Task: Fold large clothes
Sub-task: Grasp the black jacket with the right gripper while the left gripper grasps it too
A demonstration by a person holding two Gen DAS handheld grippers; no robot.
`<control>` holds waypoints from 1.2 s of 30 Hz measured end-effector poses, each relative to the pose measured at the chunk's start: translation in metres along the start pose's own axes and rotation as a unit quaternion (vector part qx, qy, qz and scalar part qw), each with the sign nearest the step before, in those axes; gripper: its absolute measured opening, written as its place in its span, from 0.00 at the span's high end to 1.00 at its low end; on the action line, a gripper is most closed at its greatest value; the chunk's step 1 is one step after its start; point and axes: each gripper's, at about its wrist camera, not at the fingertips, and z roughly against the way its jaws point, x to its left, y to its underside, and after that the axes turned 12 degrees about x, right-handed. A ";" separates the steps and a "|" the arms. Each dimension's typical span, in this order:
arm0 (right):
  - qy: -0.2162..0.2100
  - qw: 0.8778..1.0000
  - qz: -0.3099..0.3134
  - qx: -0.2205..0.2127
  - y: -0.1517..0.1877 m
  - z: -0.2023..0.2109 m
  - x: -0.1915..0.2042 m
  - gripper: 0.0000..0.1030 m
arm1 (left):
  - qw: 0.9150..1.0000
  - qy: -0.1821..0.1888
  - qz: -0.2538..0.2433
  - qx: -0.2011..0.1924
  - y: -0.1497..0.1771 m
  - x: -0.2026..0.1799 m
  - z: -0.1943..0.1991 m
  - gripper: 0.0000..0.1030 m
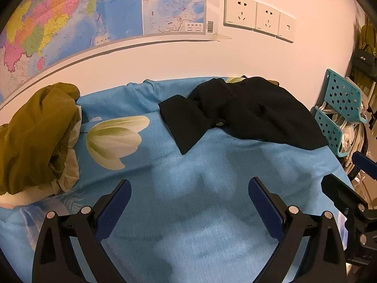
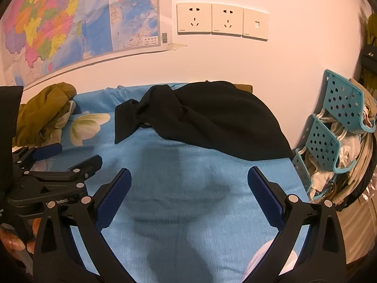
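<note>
Black garment [image 1: 245,113] lies crumpled at far side of bed [image 1: 193,212], against wall, one flap with metal snap [image 1: 220,124] spread toward flower print. Not yet folded; probably next one to take. Olive jacket [image 1: 35,136] bunched at left edge, likely waiting its turn. Left gripper [image 1: 189,200] and right gripper [image 2: 189,188] both hover over bare blue sheet, jaws wide apart, holding nothing. Room: colourful map [image 1: 70,18] and wall sockets [image 2: 221,20] above bed; teal perforated rack [image 2: 329,129] at right.
</note>
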 end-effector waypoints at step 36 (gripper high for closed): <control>-0.062 0.989 0.132 -0.006 -0.129 -0.072 -0.022 0.86 | 0.997 -0.064 0.025 0.023 -0.064 0.064 -0.064 0.07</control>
